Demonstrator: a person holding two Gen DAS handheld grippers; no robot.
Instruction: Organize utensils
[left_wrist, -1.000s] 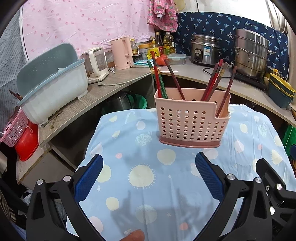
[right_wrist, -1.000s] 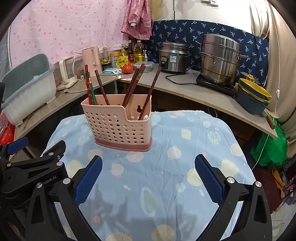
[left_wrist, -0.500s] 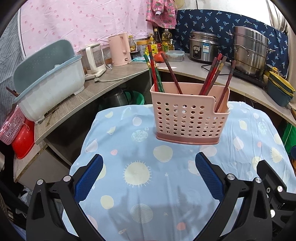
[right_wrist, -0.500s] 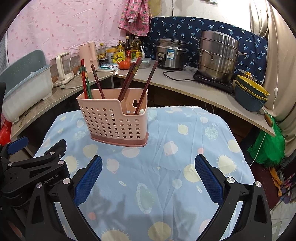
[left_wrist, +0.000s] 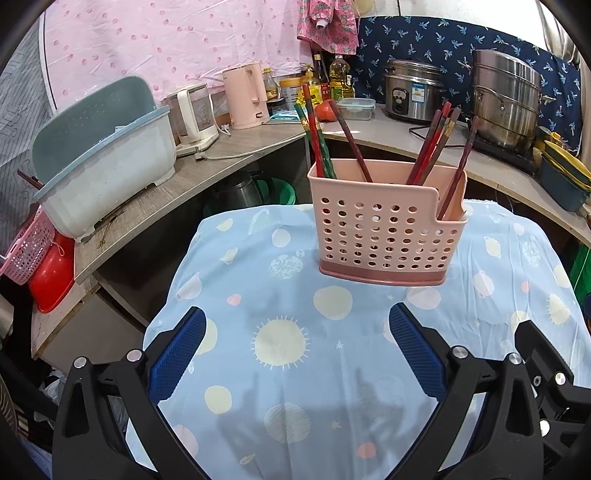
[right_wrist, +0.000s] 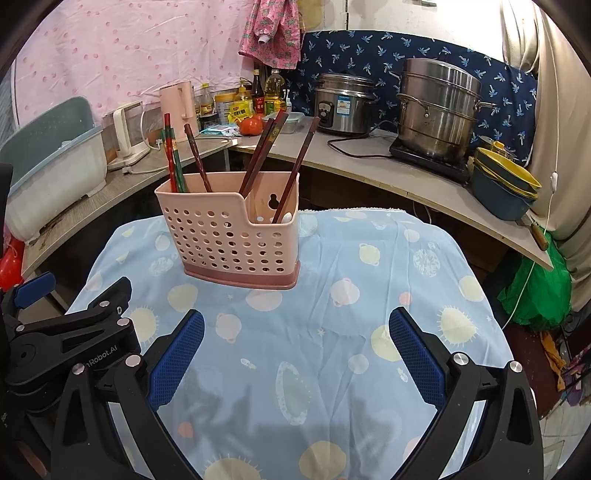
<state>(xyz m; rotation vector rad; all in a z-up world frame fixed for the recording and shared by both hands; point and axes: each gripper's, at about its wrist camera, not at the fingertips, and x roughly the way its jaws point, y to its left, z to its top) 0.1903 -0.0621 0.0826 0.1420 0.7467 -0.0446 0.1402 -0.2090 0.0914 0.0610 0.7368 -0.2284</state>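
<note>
A pink perforated utensil holder (left_wrist: 388, 229) stands upright on the blue patterned tablecloth (left_wrist: 295, 369); it also shows in the right wrist view (right_wrist: 229, 236). Several red, green and dark chopsticks (left_wrist: 317, 136) lean in its left and right compartments, also visible in the right wrist view (right_wrist: 266, 147). My left gripper (left_wrist: 295, 354) is open and empty, held back from the holder above the cloth. My right gripper (right_wrist: 295, 354) is open and empty, to the holder's right and nearer than it. The left gripper's body (right_wrist: 74, 332) shows at the lower left of the right wrist view.
A blue-grey dish drainer (left_wrist: 103, 162), kettles (left_wrist: 245, 94) and bottles stand on the counter at left. A rice cooker (right_wrist: 343, 103), steel steamer pot (right_wrist: 436, 107) and stacked bowls (right_wrist: 506, 184) stand on the counter behind. A red basin (left_wrist: 51, 273) sits lower left.
Both grippers have drawn back and slightly up from the holder, which now looks smaller and farther. Both stay open and empty. The holder has not moved.
</note>
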